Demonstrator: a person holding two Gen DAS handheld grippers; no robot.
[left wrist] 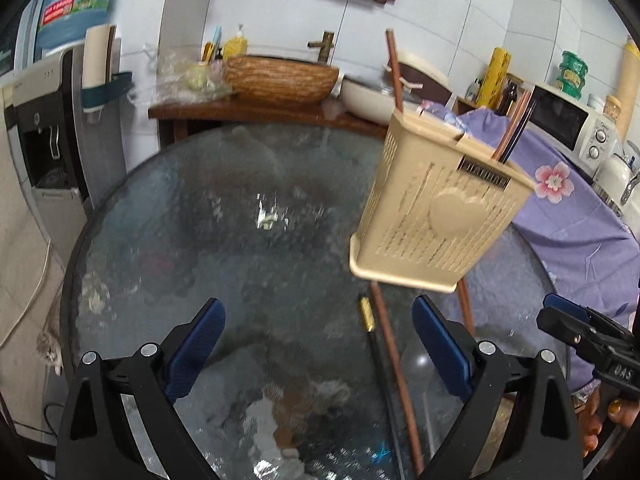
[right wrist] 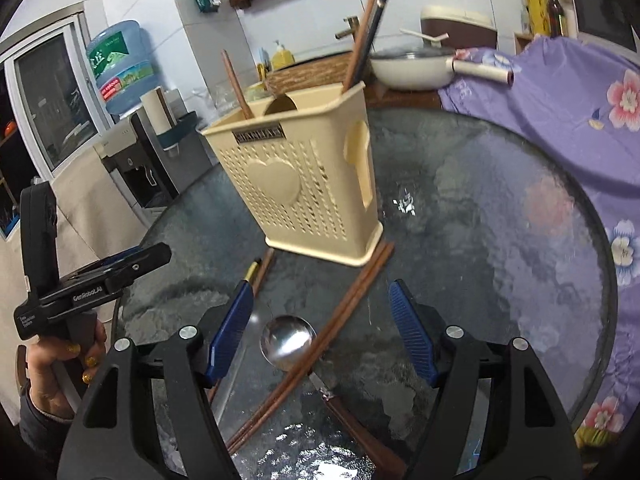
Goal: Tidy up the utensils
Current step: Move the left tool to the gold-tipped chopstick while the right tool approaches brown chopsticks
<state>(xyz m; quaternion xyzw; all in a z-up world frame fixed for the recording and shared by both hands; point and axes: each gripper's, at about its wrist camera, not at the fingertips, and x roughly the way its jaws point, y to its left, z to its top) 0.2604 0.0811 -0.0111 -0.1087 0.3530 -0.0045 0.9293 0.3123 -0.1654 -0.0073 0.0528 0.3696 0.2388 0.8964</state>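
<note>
A beige slotted utensil holder (left wrist: 436,208) (right wrist: 304,184) stands on the round glass table (left wrist: 200,220) (right wrist: 500,220), with brown and black chopsticks (right wrist: 366,36) upright in it. In front of it lie a pair of brown chopsticks (right wrist: 340,320), a metal spoon (right wrist: 288,340) with a wooden handle, and a black gold-tipped chopstick (left wrist: 366,314) (right wrist: 253,270). My right gripper (right wrist: 320,292) hangs open just above the spoon and the pair. My left gripper (left wrist: 316,312) is open wide over the glass, the black chopstick near its right finger. Neither holds anything.
A purple flowered cloth (left wrist: 580,220) (right wrist: 560,120) covers the table's right side. Behind the table are a wooden counter with a woven basin (left wrist: 280,76), a white pan (right wrist: 412,66) and a microwave (left wrist: 568,124). A water dispenser (left wrist: 44,128) stands at the left.
</note>
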